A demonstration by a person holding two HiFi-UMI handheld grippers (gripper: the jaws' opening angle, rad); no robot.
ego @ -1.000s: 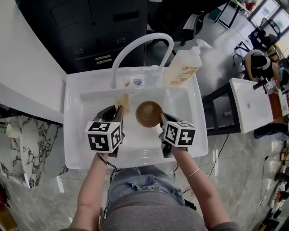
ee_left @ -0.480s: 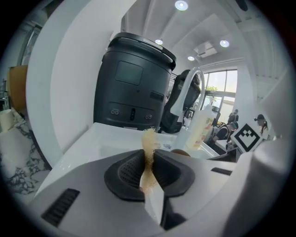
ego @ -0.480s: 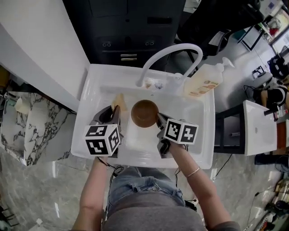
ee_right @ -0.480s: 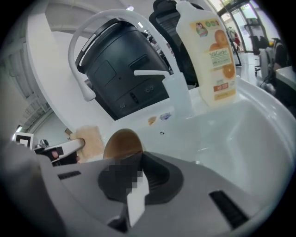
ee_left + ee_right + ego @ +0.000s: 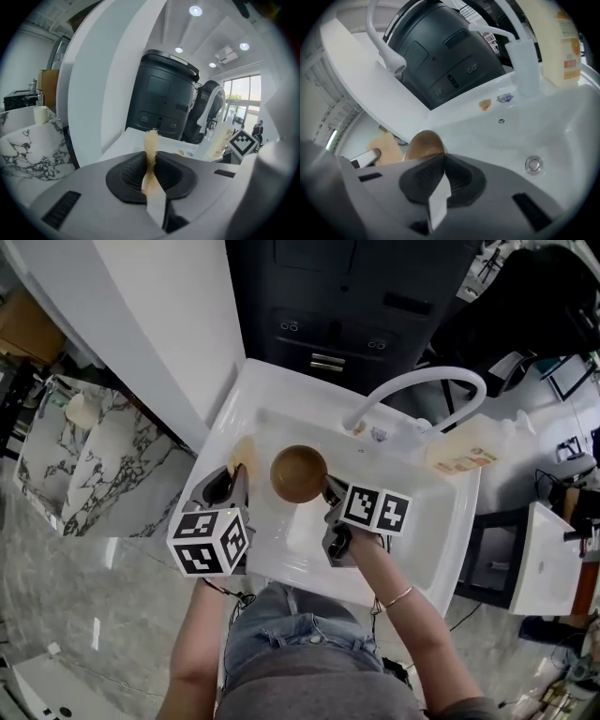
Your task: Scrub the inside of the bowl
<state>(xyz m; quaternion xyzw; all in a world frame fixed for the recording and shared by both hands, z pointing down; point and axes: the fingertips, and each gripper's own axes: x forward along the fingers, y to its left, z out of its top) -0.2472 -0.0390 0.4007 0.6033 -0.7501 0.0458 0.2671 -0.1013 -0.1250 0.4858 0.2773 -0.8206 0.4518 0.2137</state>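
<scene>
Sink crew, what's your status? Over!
Left gripper shut on sponge. Right gripper shut on brown bowl rim, over the sink. Sponge beside bowl, not inside. Nothing between them.

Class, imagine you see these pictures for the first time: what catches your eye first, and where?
The brown bowl stands out, held over the white sink by the right gripper, which is shut on its rim. To its left, the left gripper pinches a tan sponge by the sink's left wall.

We lose most of the bowl (image 5: 423, 143) behind the right claw (image 5: 440, 161), the soap bottle (image 5: 565, 44) beyond it cut by the edge, the sponge (image 5: 151, 140) base buried in the left claw (image 5: 151, 161).
</scene>
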